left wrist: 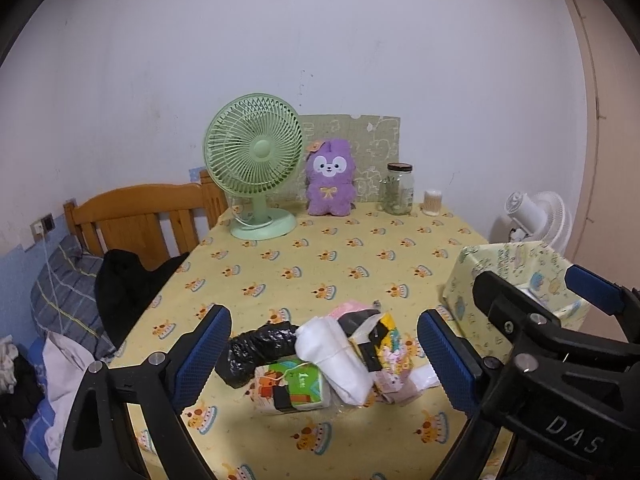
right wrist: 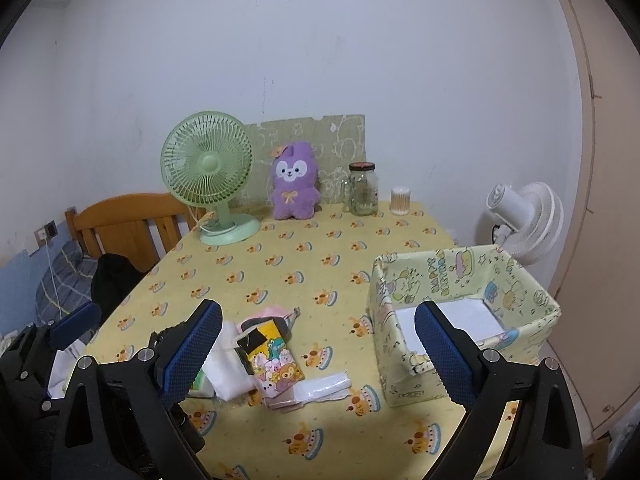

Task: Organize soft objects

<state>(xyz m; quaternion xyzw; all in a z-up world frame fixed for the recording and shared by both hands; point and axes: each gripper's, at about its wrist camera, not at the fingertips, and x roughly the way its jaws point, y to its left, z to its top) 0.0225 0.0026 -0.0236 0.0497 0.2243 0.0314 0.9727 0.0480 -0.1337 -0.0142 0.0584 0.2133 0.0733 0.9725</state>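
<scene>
Packets of tissues and a black bag lay heaped near the table's front edge, beside the box at its right edge. We held both grippers, left and right, spread wide and empty above the heap. We judged everything light, squashy and slippery in its wrapping, best pinched across the middle.

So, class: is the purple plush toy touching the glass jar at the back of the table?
Apart. The right wrist view shows patterned backboard between the purple plush toy and the glass jar.

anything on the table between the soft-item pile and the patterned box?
Nothing: bare tablecloth separates the pile from the box. The right wrist view shows it best; the pile's clear wrapper reaches closest, but stops short.
</scene>
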